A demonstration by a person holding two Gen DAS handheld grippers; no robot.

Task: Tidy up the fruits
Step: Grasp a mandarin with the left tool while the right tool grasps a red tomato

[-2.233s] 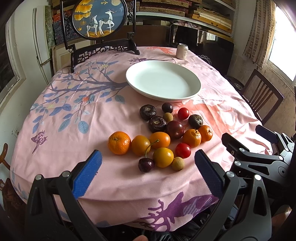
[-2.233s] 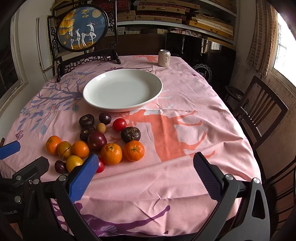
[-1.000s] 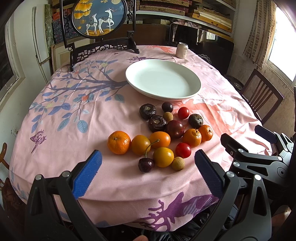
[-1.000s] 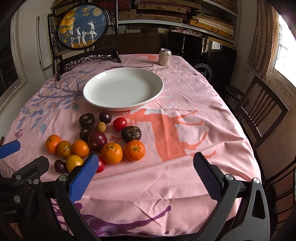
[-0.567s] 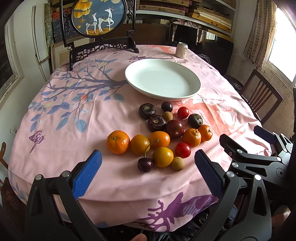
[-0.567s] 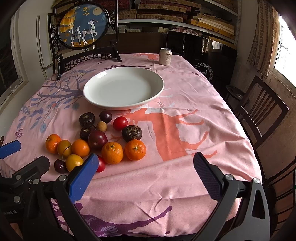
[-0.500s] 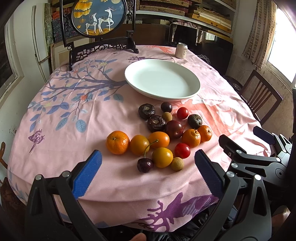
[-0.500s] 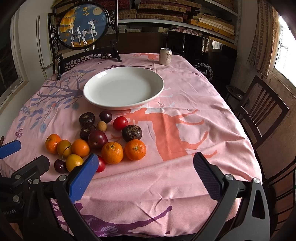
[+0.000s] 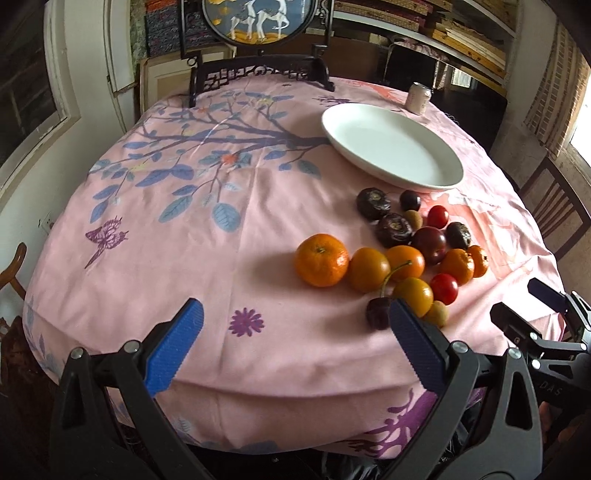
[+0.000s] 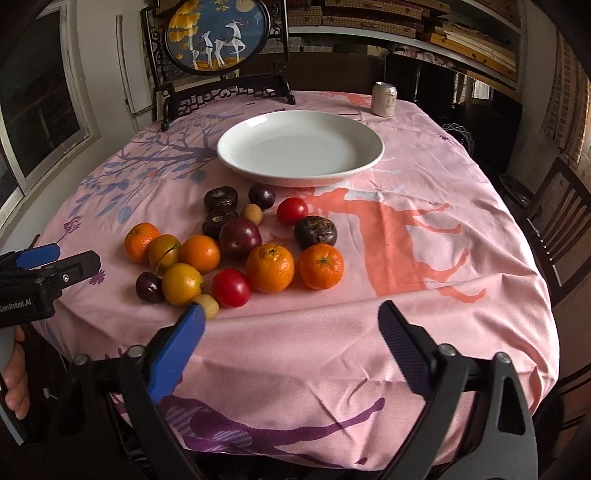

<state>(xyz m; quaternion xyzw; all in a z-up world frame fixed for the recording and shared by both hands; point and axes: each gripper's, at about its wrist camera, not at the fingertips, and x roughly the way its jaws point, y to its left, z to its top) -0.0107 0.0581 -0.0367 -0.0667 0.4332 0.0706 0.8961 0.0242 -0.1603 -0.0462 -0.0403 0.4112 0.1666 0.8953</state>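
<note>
A cluster of fruit lies on the pink tablecloth: several oranges (image 9: 321, 259) (image 10: 270, 268), red tomatoes (image 10: 231, 287), dark plums (image 10: 240, 234), a cherry (image 9: 378, 313) and small brown fruits. An empty white plate (image 9: 391, 147) (image 10: 300, 147) stands behind them. My left gripper (image 9: 293, 334) is open and empty near the table's front edge, left of the fruit. My right gripper (image 10: 291, 334) is open and empty at the front edge, just in front of the fruit. Each gripper shows at the side of the other's view.
A drinks can (image 10: 384, 99) stands at the far end of the table. A round painted screen on a dark stand (image 10: 218, 35) is at the back. A wooden chair (image 10: 557, 221) is to the right. The tablecloth (image 10: 424, 258) hangs over the front edge.
My left gripper has swung left, so the fruit now sits to its right. My right gripper has moved closer to the fruit. Both stay open.
</note>
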